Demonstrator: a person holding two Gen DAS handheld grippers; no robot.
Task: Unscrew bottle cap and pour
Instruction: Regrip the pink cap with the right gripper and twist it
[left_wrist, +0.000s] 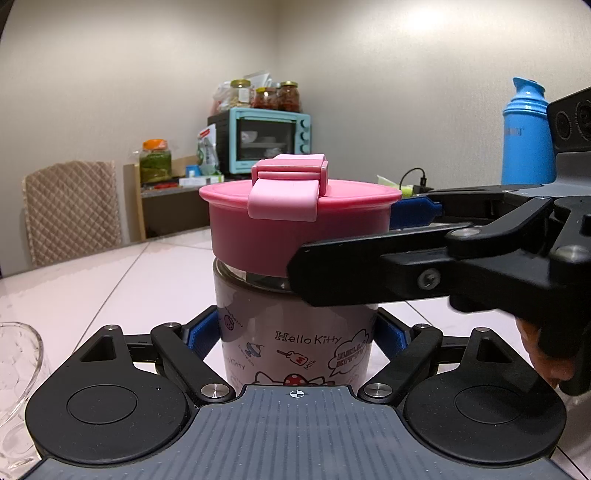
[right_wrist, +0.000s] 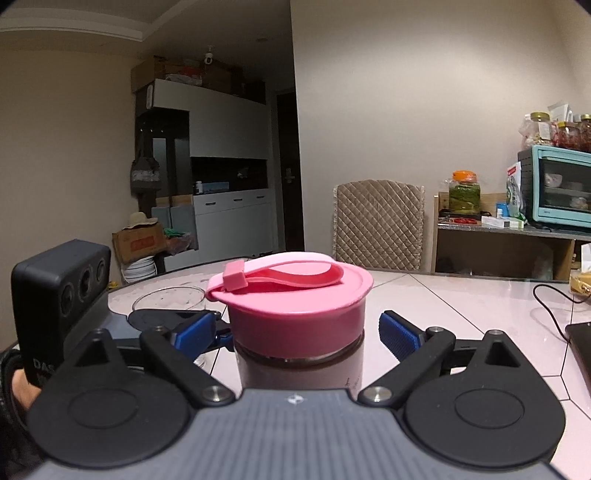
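The bottle (left_wrist: 295, 332) stands upright at centre frame on the desk (left_wrist: 92, 280), pink cap (left_wrist: 299, 236) on; the left tool (left_wrist: 295, 336) is clamped on its body, blue pads touching both sides; the right tool (right_wrist: 299, 332) straddles the cap, jaws parted, pads clear of it; a glass (left_wrist: 16, 387) sits lower left.

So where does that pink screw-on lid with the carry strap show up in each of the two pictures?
Left wrist view: the pink plastic lid sits centre frame, atop the Hello Kitty glass bottle.
Right wrist view: the lid is centre frame, slightly below the middle, its strap loop on top.
Shared landmark: the teal toaster oven, behind the lid in one view, at the far right edge in the other.
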